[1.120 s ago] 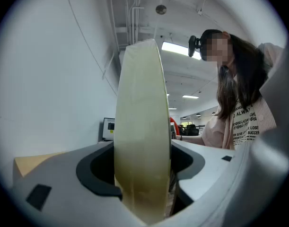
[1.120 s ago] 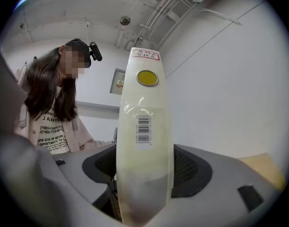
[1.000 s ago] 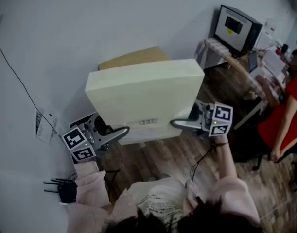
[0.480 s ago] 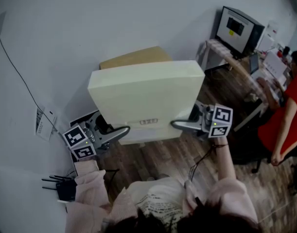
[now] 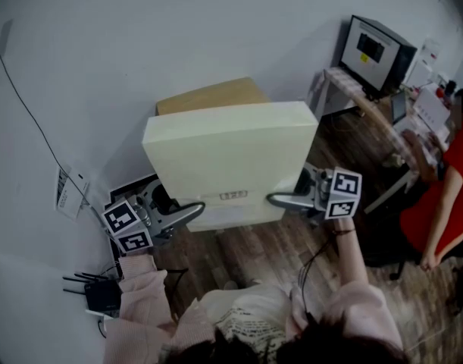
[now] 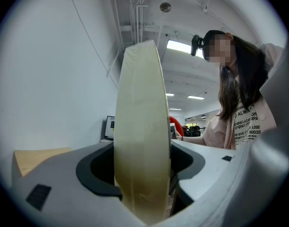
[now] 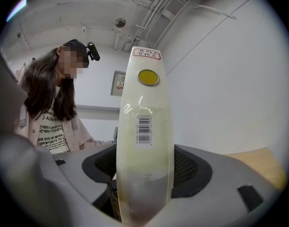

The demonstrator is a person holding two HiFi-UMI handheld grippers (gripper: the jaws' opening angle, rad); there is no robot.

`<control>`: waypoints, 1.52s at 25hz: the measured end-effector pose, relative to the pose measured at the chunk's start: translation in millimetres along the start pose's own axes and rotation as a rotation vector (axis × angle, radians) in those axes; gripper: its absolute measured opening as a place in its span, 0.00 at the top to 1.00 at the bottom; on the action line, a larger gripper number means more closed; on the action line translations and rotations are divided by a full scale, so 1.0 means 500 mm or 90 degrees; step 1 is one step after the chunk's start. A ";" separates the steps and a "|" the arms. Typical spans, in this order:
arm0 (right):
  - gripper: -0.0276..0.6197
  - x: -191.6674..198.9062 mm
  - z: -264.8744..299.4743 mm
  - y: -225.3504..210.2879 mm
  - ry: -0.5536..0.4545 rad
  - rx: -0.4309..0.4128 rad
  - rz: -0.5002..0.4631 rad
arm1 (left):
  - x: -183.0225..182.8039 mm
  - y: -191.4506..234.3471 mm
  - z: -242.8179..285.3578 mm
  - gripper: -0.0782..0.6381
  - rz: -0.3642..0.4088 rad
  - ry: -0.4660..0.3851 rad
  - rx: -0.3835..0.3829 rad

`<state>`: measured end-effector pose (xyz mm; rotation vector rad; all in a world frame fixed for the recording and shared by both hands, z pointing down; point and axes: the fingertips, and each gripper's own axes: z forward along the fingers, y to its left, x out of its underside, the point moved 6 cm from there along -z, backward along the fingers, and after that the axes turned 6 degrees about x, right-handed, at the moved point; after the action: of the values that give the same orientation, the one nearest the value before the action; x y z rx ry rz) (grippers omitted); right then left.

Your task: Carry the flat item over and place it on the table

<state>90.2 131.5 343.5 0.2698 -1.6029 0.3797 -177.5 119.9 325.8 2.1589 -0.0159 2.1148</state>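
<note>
A wide, flat cream slab (image 5: 227,154) is held up in the air, level, above the wooden floor. My left gripper (image 5: 195,207) is shut on its near left edge, and my right gripper (image 5: 276,199) is shut on its near right edge. Seen edge-on in the left gripper view, the cream slab (image 6: 142,141) fills the gap between both pads. In the right gripper view the slab's edge (image 7: 145,145) carries a barcode label and a yellow dot, and is clamped the same way. A light wooden table (image 5: 208,95) shows just beyond the slab, against the white wall.
A white wall (image 5: 102,67) runs along the left. On the right stands a desk with a monitor (image 5: 376,49), and a person in red (image 5: 443,180) is beside it. A black router (image 5: 102,294) lies by the wall at lower left. A cable (image 5: 34,123) hangs down the wall.
The slab and both grippers have drifted slightly down and right in the head view, with the wooden table edging a little lower. Both grips are unchanged.
</note>
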 end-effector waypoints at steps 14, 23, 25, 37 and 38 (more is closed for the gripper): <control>0.48 -0.028 -0.045 -0.101 0.014 -0.047 0.003 | -0.009 0.025 0.086 0.45 -0.012 -0.012 -0.051; 0.48 -0.022 -0.048 -0.149 0.009 -0.068 0.006 | -0.007 0.045 0.111 0.45 -0.011 -0.005 -0.076; 0.48 -0.019 -0.045 -0.150 0.010 -0.075 0.014 | -0.003 0.046 0.110 0.45 -0.011 -0.005 -0.082; 0.48 -0.015 -0.020 -0.252 0.011 -0.070 0.012 | 0.004 0.147 0.139 0.44 -0.021 -0.002 -0.085; 0.48 -0.017 -0.016 -0.267 0.012 -0.068 0.014 | 0.003 0.163 0.143 0.44 -0.022 -0.002 -0.083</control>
<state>151.0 12.4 345.9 0.1672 -1.6023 0.3113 -113.9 32.6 332.3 2.0734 -0.1130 2.0318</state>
